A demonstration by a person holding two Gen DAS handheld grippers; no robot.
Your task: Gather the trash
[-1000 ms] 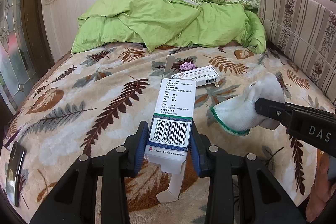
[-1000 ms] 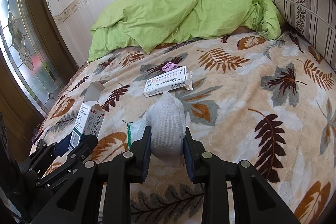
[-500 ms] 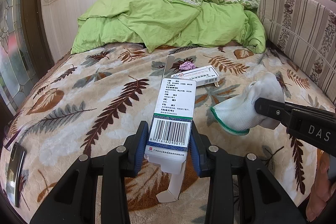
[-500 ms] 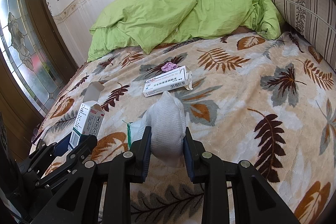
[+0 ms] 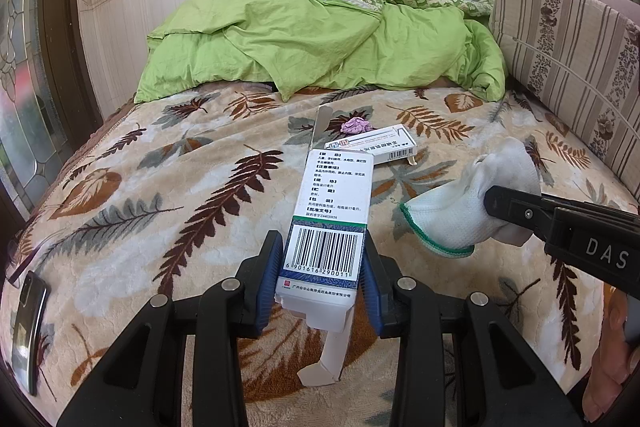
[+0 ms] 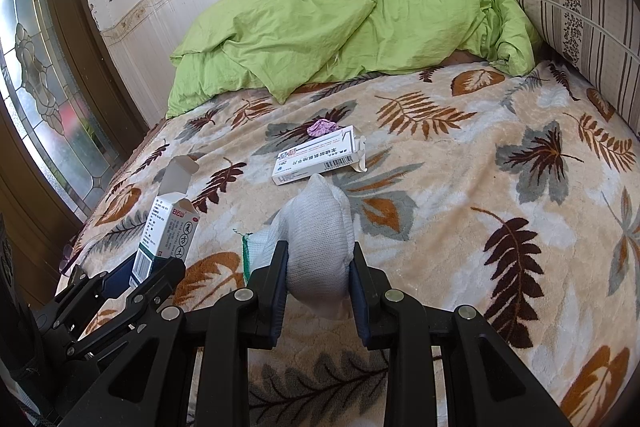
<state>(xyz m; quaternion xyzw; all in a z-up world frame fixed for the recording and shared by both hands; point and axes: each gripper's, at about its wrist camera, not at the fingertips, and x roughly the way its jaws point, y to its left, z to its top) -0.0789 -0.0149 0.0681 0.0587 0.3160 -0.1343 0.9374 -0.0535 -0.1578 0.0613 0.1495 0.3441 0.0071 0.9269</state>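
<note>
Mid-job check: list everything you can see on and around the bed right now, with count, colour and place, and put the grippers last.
Upright medicine box: 1, white with green band and barcode, both end flaps open, held in left gripper.
Glove: 1, white knit with green cuff, held in right gripper.
Flat medicine box: 1, white, lying mid-bed.
Crumpled scrap: 1, purple, just behind the flat box.
Phone: 1, dark, bed's left edge.
Blanket: 1, cream with leaf print, covers bed.
Duvet: 1, green, heaped at far end.
Cushion: 1, striped beige, right side.
Left gripper: fingers shut on box.
Right gripper: fingers shut on glove.
</note>
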